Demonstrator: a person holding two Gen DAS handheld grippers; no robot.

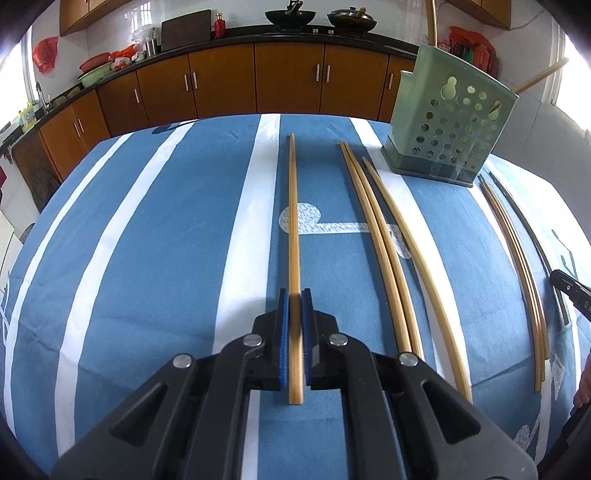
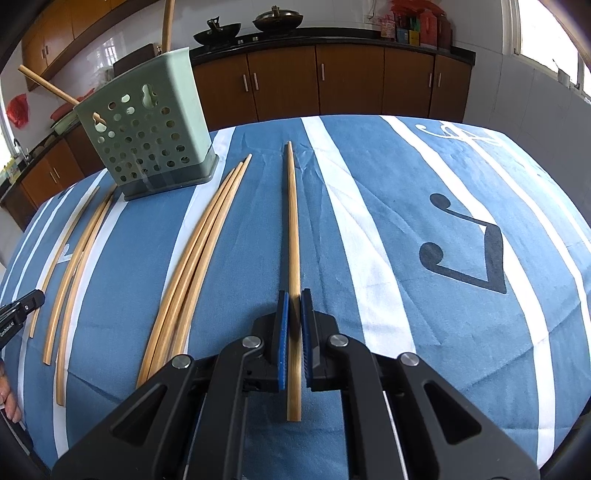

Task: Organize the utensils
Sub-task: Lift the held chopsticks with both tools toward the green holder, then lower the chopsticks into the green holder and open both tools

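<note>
My left gripper point(image 1: 294, 295) is shut on a bamboo chopstick point(image 1: 293, 221) that points forward along the blue striped tablecloth point(image 1: 147, 240). My right gripper point(image 2: 294, 295) is shut on another bamboo chopstick point(image 2: 292, 221), also pointing forward. A green perforated utensil holder point(image 1: 448, 122) stands at the far right in the left wrist view; it also shows in the right wrist view point(image 2: 147, 129) at the far left, with two chopsticks sticking out of its top. Loose chopsticks point(image 1: 380, 243) lie beside it, and more loose chopsticks point(image 2: 199, 258) show in the right wrist view.
More chopsticks point(image 1: 517, 258) lie right of the holder near the other gripper's tip point(image 1: 570, 291). Brown kitchen cabinets point(image 1: 258, 77) and a counter with woks point(image 1: 291, 16) run behind the table. The table edge drops off at the far side.
</note>
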